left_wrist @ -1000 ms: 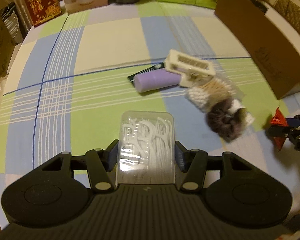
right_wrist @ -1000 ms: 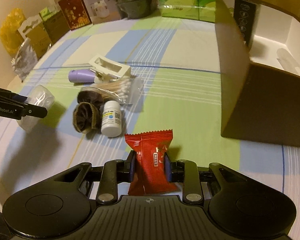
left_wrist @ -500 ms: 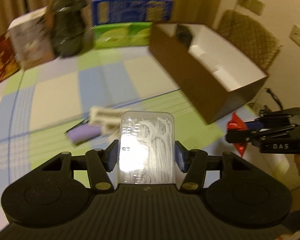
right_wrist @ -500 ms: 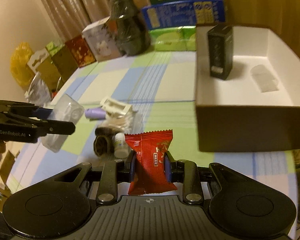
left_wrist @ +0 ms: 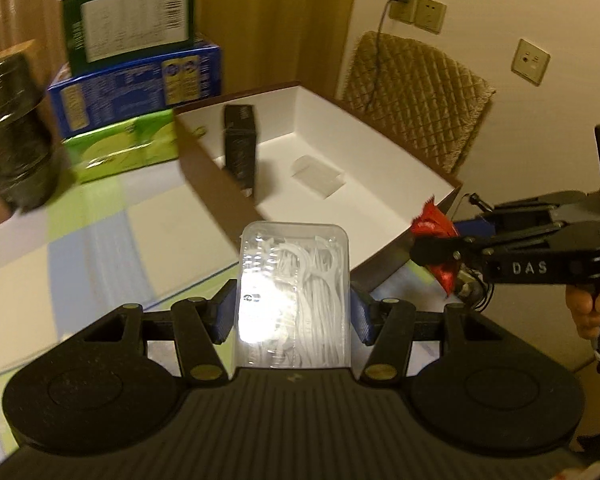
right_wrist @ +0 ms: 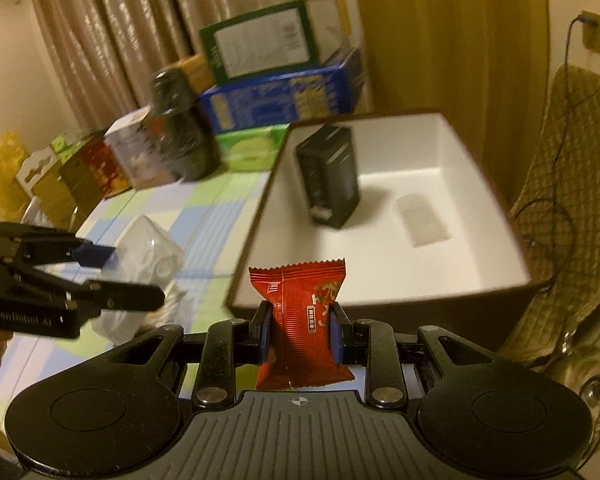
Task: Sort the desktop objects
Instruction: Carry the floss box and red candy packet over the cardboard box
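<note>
While the left claw [left_wrist: 293,312] clamps the floss-pick case [left_wrist: 293,296] and the right claw [right_wrist: 299,336] pinches a red snack packet [right_wrist: 300,328] beside the open box [right_wrist: 380,276], either could snag its rim.

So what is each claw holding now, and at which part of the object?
The left claw grips the clear floss pick box by its two long sides. The right claw pinches the red candy packet across its middle.

Black carton [right_wrist: 332,176] upright inside box [right_wrist: 496,200]

quilted chair [left_wrist: 416,92], wall sockets [left_wrist: 418,10], curtains [right_wrist: 112,28]
</note>
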Demonstrator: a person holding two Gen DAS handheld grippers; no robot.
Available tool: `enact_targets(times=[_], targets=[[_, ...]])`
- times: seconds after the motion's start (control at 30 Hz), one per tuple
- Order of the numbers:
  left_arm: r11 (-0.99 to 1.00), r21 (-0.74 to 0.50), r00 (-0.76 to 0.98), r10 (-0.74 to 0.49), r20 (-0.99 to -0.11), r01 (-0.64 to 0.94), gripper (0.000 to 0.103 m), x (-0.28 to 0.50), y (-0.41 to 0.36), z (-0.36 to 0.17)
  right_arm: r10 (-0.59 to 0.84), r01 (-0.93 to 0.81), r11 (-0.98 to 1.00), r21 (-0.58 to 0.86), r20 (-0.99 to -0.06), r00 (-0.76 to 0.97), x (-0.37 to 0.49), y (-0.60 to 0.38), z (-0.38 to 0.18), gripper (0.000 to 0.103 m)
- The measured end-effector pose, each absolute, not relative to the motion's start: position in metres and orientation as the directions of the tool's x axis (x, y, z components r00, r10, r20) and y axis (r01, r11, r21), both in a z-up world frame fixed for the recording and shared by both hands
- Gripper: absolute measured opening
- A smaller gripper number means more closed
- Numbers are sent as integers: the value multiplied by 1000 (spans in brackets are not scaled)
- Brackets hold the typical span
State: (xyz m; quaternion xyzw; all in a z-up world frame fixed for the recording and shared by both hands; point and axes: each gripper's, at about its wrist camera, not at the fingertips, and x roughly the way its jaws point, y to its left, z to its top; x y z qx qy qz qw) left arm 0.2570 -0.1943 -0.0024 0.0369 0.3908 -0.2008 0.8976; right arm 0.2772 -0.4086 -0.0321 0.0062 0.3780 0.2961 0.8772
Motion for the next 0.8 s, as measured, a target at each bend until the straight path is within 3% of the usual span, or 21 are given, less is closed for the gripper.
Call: enact_targets(times=[0.4, 0.8], targets=[[901, -130, 591, -374, -715, 413, 52, 322, -252, -7, 507, -527, 828, 190, -655, 560, 345, -438, -28, 26], [916, -102, 568, -325, -756, 388, 52, 373, -282, -23, 472, -543, 826, 148, -709, 524, 393, -453, -46, 26]])
